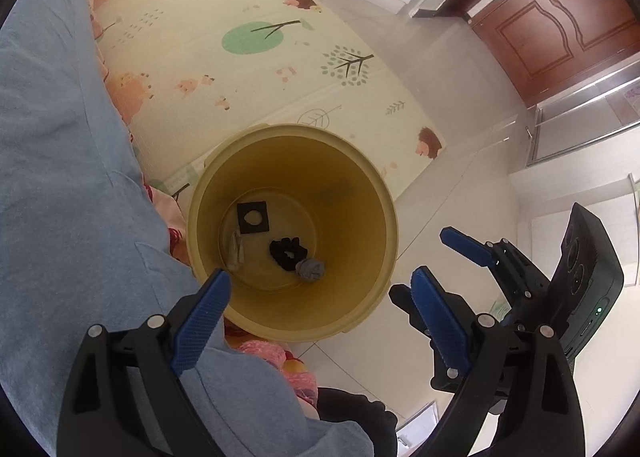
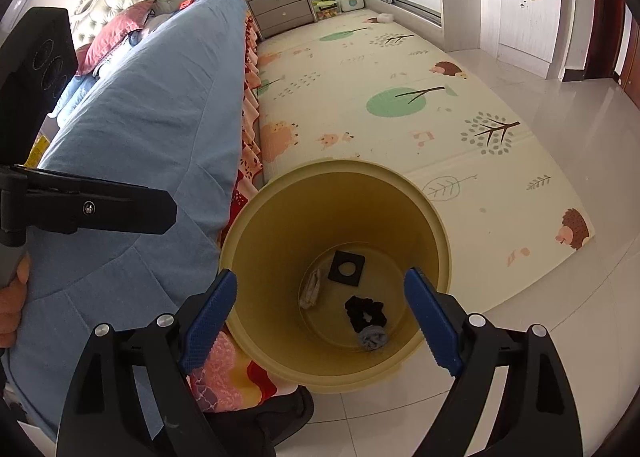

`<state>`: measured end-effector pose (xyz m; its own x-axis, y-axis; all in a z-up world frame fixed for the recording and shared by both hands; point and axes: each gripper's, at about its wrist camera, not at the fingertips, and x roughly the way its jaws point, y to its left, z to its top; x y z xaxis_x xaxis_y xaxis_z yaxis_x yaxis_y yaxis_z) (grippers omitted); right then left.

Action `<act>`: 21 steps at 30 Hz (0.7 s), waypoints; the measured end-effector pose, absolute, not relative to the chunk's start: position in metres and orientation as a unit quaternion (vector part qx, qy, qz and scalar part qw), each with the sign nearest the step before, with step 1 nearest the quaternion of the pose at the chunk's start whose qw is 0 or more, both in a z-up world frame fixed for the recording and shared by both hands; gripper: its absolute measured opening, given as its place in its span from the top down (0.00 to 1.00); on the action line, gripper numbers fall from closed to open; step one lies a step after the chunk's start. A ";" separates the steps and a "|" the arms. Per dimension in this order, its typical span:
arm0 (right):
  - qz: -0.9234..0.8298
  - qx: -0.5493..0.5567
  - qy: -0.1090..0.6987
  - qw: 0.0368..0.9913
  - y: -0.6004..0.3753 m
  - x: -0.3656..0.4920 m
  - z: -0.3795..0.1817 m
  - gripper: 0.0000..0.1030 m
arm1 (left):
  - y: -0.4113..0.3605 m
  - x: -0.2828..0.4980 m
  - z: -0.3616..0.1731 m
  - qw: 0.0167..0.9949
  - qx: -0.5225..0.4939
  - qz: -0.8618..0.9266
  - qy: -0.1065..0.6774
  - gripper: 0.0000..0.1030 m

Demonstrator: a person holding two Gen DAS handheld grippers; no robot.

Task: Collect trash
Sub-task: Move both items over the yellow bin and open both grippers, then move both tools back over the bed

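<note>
Both tools, left tool [image 1: 320, 289] and right tool [image 2: 320, 297], gape wide and empty. Below stands a round yellow plastic bin [image 2: 436, 225] holding a black scrunchie [image 2: 365, 313].

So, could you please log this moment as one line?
left gripper open | right gripper open | yellow bin: scrunchie, black square

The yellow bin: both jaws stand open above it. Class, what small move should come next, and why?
Probably lift both grippers away to seek more trash: the left gripper and right gripper hold nothing, and four scraps already lie in the yellow bin.
</note>
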<state>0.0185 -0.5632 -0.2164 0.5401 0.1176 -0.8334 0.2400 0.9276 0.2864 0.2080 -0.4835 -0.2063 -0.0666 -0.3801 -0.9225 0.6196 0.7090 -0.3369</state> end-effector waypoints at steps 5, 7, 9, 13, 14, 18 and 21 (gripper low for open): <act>-0.037 0.185 0.476 0.859 -0.562 0.016 -0.212 0.19 | -0.482 0.206 -0.204 0.682 0.096 -0.368 0.624 0.12; -0.038 0.182 0.475 0.860 -0.561 0.014 -0.209 0.19 | -0.483 0.204 -0.202 0.686 0.101 -0.369 0.619 0.12; -0.040 0.180 0.475 0.860 -0.560 0.013 -0.207 0.19 | -0.483 0.203 -0.200 0.689 0.106 -0.370 0.614 0.12; -0.045 0.181 0.471 0.862 -0.559 0.006 -0.200 0.19 | -0.484 0.199 -0.195 0.698 0.115 -0.373 0.600 0.12; -0.047 0.182 0.469 0.863 -0.559 0.004 -0.197 0.19 | -0.484 0.198 -0.193 0.701 0.117 -0.373 0.596 0.12; -0.057 0.175 0.460 0.869 -0.557 -0.005 -0.182 0.19 | -0.482 0.190 -0.181 0.722 0.125 -0.376 0.567 0.12; -0.063 0.172 0.450 0.874 -0.554 -0.013 -0.168 0.19 | -0.476 0.180 -0.165 0.751 0.128 -0.374 0.529 0.12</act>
<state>-0.0132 -0.5537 -0.1677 0.5864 0.0455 -0.8087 0.2643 0.9330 0.2442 0.1803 -0.4757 -0.1653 0.1616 -0.4264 -0.8900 0.6966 0.6881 -0.2032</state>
